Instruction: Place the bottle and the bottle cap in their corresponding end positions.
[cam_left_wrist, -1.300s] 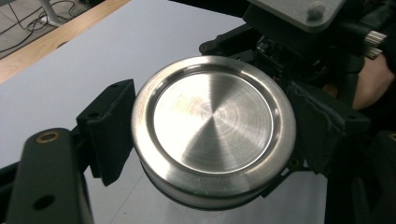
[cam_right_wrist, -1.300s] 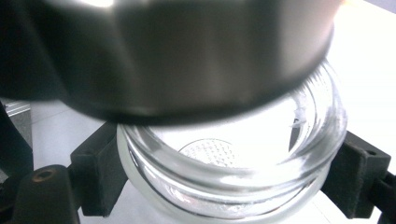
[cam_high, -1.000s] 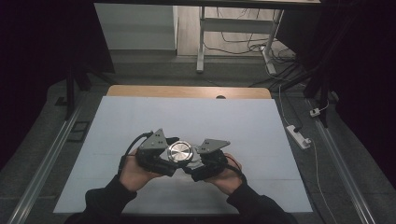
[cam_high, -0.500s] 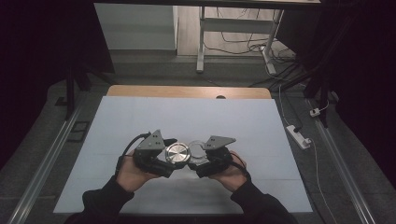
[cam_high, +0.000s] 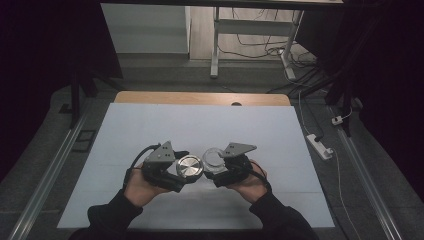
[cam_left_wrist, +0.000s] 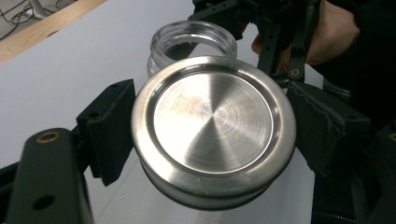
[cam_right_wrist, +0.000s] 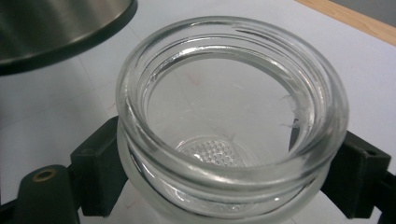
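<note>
Left hand-held gripper (cam_left_wrist: 212, 140) clamped the steel lid (cam_left_wrist: 212, 128), right hand-held gripper (cam_right_wrist: 233, 182) gripped the open glass jar (cam_right_wrist: 231, 116) just beside it above the worktop (cam_high: 150, 125); best to level the lid, centre over the rim, then twist.

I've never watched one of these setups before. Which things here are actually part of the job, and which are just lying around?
In the job:
- metal lid, clamped in the left gripper
- glass jar, open, clamped in the right gripper

Lying about:
- white sheet on the table
- power strip on the floor
- cables beyond the table
</note>
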